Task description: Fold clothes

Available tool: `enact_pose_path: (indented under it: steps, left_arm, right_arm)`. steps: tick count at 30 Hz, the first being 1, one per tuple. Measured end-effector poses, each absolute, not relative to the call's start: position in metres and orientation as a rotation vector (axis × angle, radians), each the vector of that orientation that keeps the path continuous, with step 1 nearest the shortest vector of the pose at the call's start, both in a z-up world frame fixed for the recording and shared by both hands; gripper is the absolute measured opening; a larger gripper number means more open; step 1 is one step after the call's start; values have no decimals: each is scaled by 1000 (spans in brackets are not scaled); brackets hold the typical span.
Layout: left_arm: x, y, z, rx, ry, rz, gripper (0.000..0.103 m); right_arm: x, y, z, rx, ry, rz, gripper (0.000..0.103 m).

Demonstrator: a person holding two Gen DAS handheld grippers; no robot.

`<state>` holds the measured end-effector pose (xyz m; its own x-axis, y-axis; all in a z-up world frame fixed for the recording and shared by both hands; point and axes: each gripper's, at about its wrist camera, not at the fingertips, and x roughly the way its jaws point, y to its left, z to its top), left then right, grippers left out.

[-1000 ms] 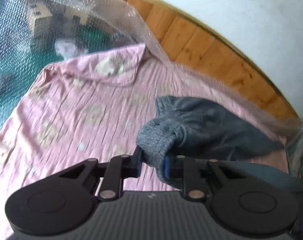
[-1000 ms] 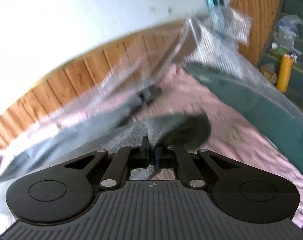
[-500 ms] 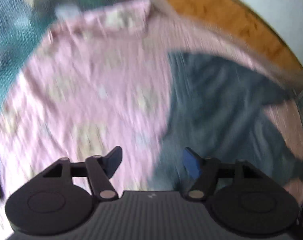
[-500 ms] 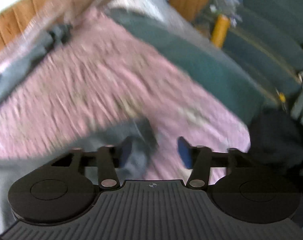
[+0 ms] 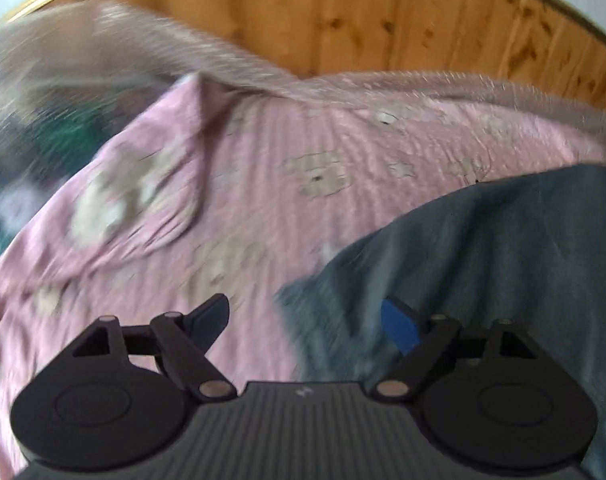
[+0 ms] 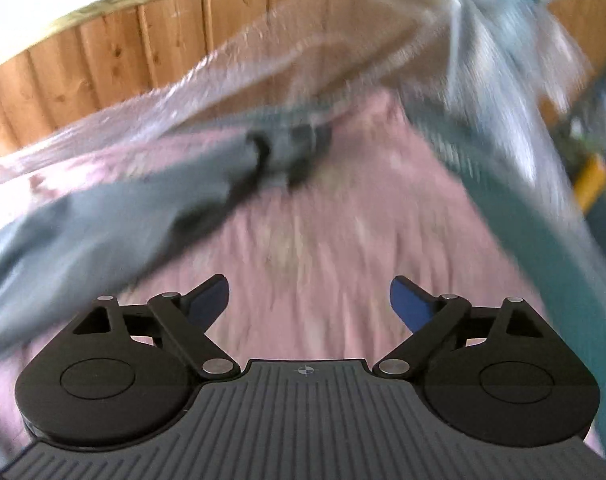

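Note:
A grey garment (image 5: 483,256) lies spread on a pink patterned sheet (image 5: 231,184). In the left wrist view it fills the right side, and my left gripper (image 5: 307,320) is open and empty just above its near left edge. In the right wrist view the garment (image 6: 115,220) stretches from the near left to a dark bunched end (image 6: 291,148) further back. My right gripper (image 6: 309,300) is open and empty over the bare pink sheet (image 6: 343,240), to the right of the garment. Both views are motion-blurred.
A wood-panelled wall (image 5: 383,20) runs behind the bed. Clear bubble wrap (image 6: 263,68) lies along the far edge of the sheet. A green surface (image 6: 543,216) borders the sheet on the right in the right wrist view, with a yellow object (image 6: 589,180) beyond.
Both grippers were shut on the grey garment a second ago. They have let go and opened wide, the garment now lies flat, and both cameras have swung.

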<state>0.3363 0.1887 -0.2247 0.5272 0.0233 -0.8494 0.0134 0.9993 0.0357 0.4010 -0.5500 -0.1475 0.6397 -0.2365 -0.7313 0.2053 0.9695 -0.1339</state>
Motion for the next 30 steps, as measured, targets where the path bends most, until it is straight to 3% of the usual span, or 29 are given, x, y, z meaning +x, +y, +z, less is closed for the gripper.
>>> enact_pose_path:
  steps: [5,6,7,8,9,10,12,19,22,23,25,27,29,30]
  left_arm:
    - [367,160,-251,123,1057,-78,78]
    - [369,156,-253,139,1059,-92,66]
    - [370,153,-254,154,1060,-104,30]
    - [371,153,-254,157,1067,-114,9]
    - [370,155,-251,147,1058,-108,4]
    - [368,159,-246,134,1041,-96,3]
    - [375,174,-238,96,1023,-35,3]
    - [407,233,-209,-42,958,201,4]
    - [420,258,-197,-102,926,301,5]
    - [430,260,-203,-95,942,322,6]
    - [444,255,-220,-35,985,362,14]
    - [442,250,-228,12,1002,394,17]
    - [429,247,-227,55,984,402,29]
    - [418,248,-223,52,972,406,45]
  right_arm:
    - [499,-554,-165,-397,820,-190,92]
    - [515,-555,-171,-468,821,-156,92]
    - [528,-556,-178,-525,825,-114,91]
    - [540,-558,-185,-572,832,-66,89]
    - [550,-559,-190,-597,854,-9,79]
    - [560,-560,-193,-602,889,56,47]
    - [570,-563,-194,-605,979,158,3]
    - [576,-572,-92,-368,972,342,3]
    - [630,-570,-95,-202,1142,368,6]
    - [649,-567,-107,-166,1194,344,10]
    - [670,-562,-123,-112,1193,221,49]
    - [671,-554,-125,-65,1057,71,54]
    - [652,-551,-116,-5,889,46,61]
    - [639,-550,-113,10,822,27,72]
